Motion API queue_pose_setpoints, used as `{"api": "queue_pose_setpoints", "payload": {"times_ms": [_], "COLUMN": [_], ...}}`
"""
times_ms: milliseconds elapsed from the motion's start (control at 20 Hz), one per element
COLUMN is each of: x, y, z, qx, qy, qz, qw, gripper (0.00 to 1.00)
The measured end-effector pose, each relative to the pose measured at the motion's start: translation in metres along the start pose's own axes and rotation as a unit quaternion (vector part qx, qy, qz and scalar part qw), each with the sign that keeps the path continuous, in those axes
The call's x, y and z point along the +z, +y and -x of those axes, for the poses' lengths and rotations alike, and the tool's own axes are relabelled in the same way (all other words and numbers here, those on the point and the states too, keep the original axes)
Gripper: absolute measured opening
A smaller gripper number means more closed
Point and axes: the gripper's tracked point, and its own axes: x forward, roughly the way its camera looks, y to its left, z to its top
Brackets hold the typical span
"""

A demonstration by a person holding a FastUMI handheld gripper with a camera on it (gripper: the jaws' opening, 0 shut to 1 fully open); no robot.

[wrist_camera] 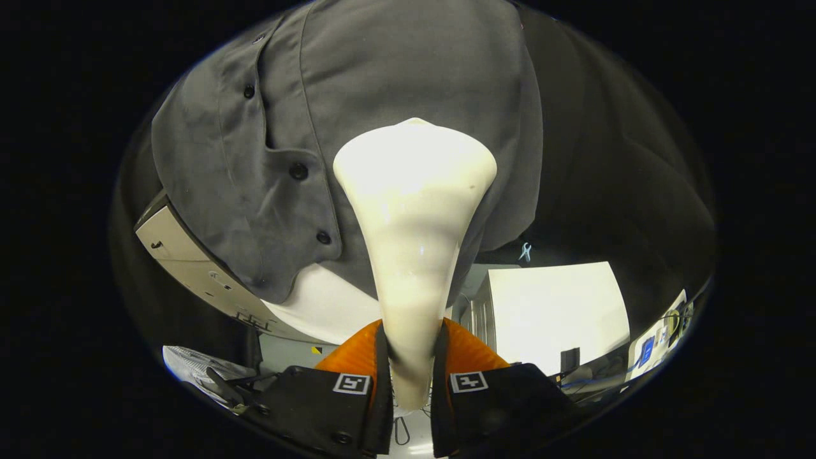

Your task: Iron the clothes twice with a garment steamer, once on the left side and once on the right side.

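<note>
A cream-white garment steamer [413, 210] stands between my fingers, its narrow handle clamped by both pads and its wide head pointing away from me. My gripper [411, 376] is shut on that handle. The head rests against or very close to a grey button-up shirt [395, 70] hanging right ahead. The shirt's button placket [297, 171] with dark buttons runs down just left of the steamer head, so the head sits on the panel to the right of the placket. The steamer hides the shirt's lower middle.
Black cloth [612, 159] hangs right of the shirt. Below the shirt hem are a white table top [554, 306], a pale board [191, 261] at the left, cables and small devices [650, 347] at the right, and a small blue clip [525, 251].
</note>
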Motion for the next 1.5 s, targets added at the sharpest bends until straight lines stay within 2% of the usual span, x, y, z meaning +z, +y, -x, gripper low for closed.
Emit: {"api": "queue_pose_setpoints", "payload": {"times_ms": [650,1100,1300,1500], "x": [-0.04,-0.064,-0.054,-0.014], "y": [-0.003,0.008,0.03,0.067], "z": [-0.015,0.004,0.026,0.058], "qx": [-0.015,-0.033,-0.049,-0.051], "qy": [0.046,0.048,0.026,-0.021], "qz": [-0.018,-0.083,-0.103,-0.098], "qw": [0.999,0.995,0.993,0.994], "gripper": [0.32,0.32,0.32,0.32]}}
